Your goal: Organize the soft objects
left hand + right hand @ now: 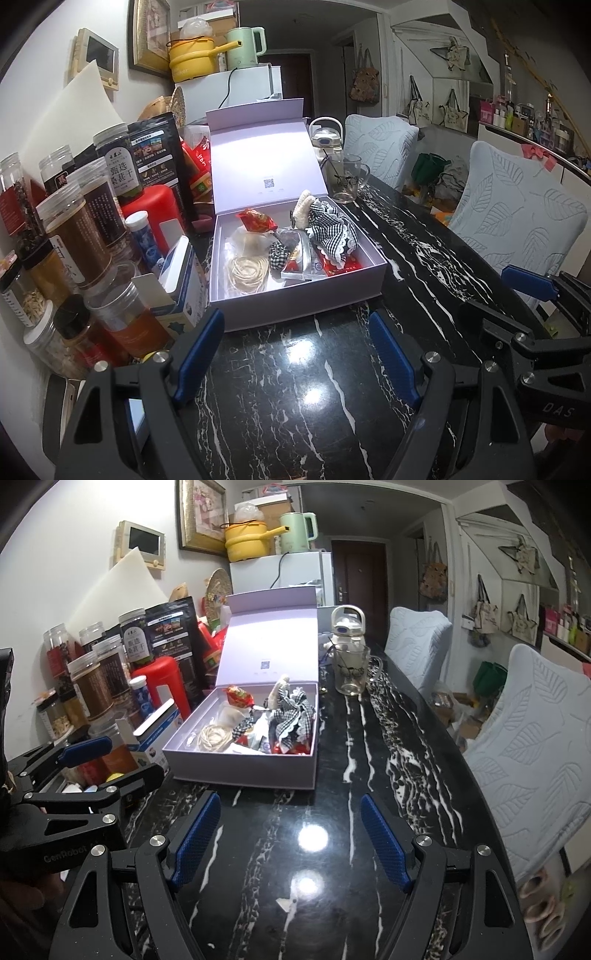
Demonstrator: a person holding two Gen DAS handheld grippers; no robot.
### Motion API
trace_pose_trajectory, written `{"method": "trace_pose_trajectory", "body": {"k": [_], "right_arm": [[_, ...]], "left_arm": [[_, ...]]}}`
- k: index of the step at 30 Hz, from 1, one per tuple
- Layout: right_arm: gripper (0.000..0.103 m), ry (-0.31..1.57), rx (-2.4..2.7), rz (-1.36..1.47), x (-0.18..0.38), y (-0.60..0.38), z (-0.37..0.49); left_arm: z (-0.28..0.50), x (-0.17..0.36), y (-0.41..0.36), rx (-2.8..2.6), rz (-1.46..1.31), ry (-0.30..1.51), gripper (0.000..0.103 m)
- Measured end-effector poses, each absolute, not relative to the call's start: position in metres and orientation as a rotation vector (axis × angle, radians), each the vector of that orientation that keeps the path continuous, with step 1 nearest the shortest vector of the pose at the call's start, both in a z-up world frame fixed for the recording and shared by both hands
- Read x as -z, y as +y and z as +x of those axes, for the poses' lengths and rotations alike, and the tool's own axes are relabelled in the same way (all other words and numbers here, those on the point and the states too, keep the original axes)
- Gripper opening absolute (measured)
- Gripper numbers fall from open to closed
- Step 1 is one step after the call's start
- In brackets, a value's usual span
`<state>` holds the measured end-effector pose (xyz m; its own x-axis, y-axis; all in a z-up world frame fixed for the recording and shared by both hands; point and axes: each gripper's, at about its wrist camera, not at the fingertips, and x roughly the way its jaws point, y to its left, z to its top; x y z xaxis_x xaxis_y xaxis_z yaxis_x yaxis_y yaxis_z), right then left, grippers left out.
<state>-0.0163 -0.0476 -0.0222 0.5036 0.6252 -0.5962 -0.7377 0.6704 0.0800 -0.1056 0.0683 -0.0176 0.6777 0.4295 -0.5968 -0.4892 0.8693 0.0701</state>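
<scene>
Both the left gripper (297, 354) and the right gripper (290, 836) hover over the black marble counter (332, 775) with fingers apart and nothing between them. Ahead sits an open lilac gift box (306, 299), lid upright. Inside lie gingham scrunchies (332, 229), a cream hair tie (246, 275) and red packets (256, 220).

A black marble table (295, 387) with white veins carries everything. An open pale lilac box (306, 295) sits on it, its lid standing upright at the far side. Left of the box, jars (85, 236), a red container (159, 214), a black pouch (159, 155) and a small blue-and-white carton (184, 280) crowd against the wall. Just beyond the box's far right corner stands a glass mug (345, 181), with a white bottle (325, 134) behind it. In front of the box the tabletop is bare and glossy.
</scene>
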Motion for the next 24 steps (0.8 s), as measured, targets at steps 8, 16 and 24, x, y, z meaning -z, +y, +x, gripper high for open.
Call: {"method": "trace_pose_trajectory", "body": {"k": [8,16,24], "right_arm": [[0.079,0.639,-0.826,-0.194,0.0227,-0.0471,-0.0154],[0.079,0.639,-0.819,-0.190,0.0247,-0.0503,-0.0141],[0.079,0.648,-0.810,-0.186,0.0266,-0.0538,-0.0110]], "left_arm": [[-0.1034,0.0183,0.0677,-0.511,-0.090,0.651,0.081],[-0.1031,0.0176,0.0651,-0.504,-0.093,0.651,0.081],[-0.1006,0.0196,0.0658,-0.518,-0.097,0.659,0.081]]}}
